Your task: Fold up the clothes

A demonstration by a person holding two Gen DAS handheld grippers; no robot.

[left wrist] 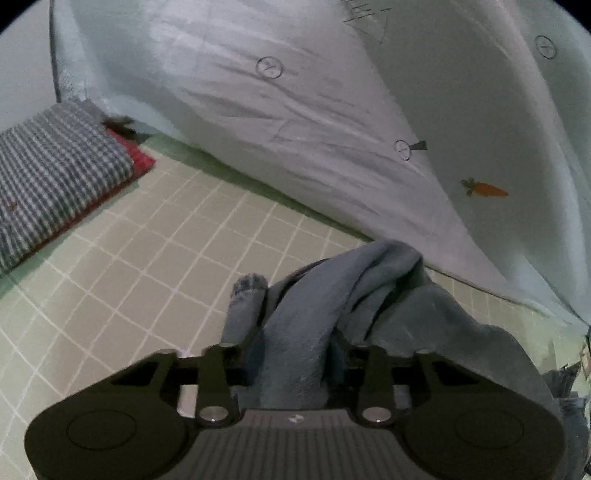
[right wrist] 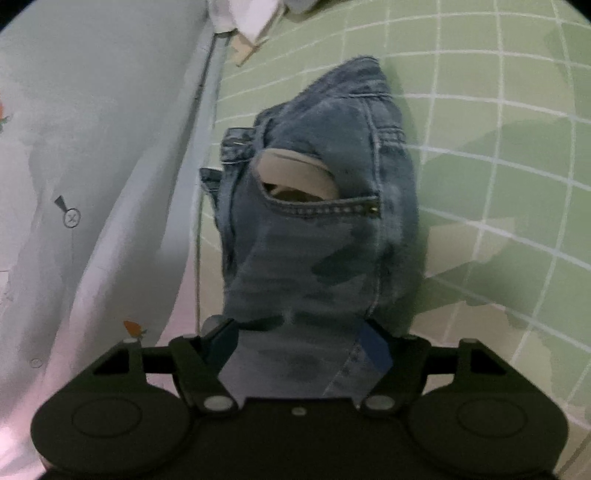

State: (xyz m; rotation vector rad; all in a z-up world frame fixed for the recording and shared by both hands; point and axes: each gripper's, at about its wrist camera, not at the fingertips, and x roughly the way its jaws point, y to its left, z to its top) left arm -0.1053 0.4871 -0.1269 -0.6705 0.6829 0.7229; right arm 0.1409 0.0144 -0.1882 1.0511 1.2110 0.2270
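A pair of blue denim jeans (right wrist: pixel 317 221) hangs bunched above the green checked sheet (right wrist: pixel 498 147), with a front pocket and its pale lining showing. My right gripper (right wrist: pixel 295 343) is shut on the jeans fabric near the bottom of the right wrist view. In the left wrist view my left gripper (left wrist: pixel 295 354) is shut on another bunched part of the jeans (left wrist: pixel 332 295), which drapes to the right over the sheet (left wrist: pixel 147 266). The fingertips of both grippers are mostly hidden by denim.
A folded blue-and-white checked garment (left wrist: pixel 55 177) lies on a red one (left wrist: pixel 142 158) at the left. A pale quilt with small carrot prints (left wrist: pixel 332 110) lies along the back; it also shows at the left in the right wrist view (right wrist: pixel 92 166). White items (right wrist: pixel 243 18) lie at the top.
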